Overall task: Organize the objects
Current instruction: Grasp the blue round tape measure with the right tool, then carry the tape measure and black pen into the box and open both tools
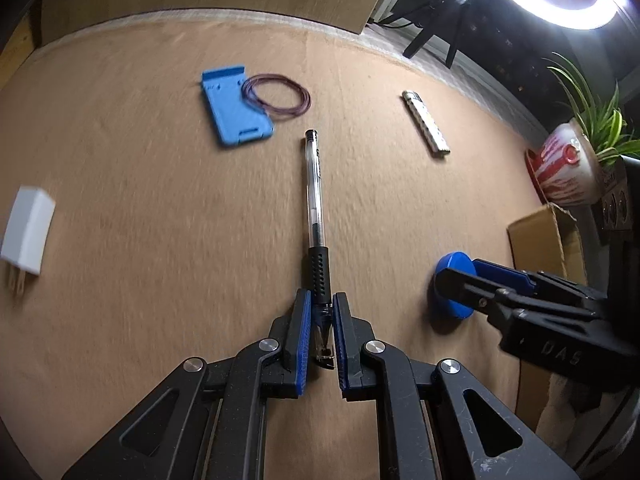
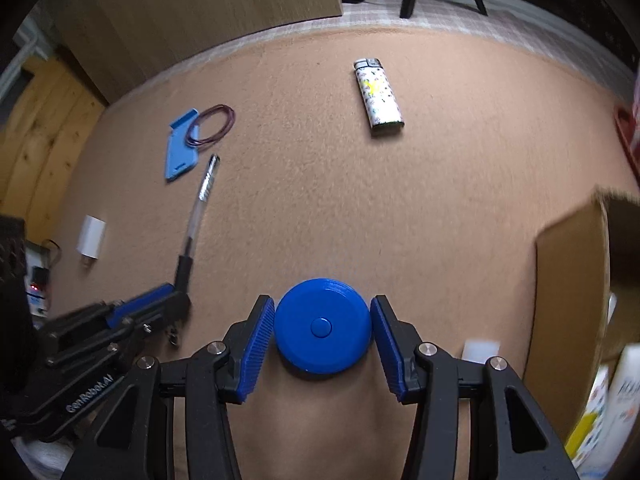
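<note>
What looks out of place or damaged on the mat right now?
Nothing looks damaged or spilled. One oddity: the coiled purple wire loop overlaps the edge of the flat blue plastic holder instead of lying apart like the patterned white lighter.

My right gripper [image 2: 322, 330] around the blue disc [image 2: 322, 330]

My pads [image 2: 256, 346] flank it on the tan mat [image 2: 320, 184]; contact unclear.

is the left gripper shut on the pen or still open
Shut on it: the left gripper has both blue pads pressed against the tip end of the pen, which points away over the table.
</note>
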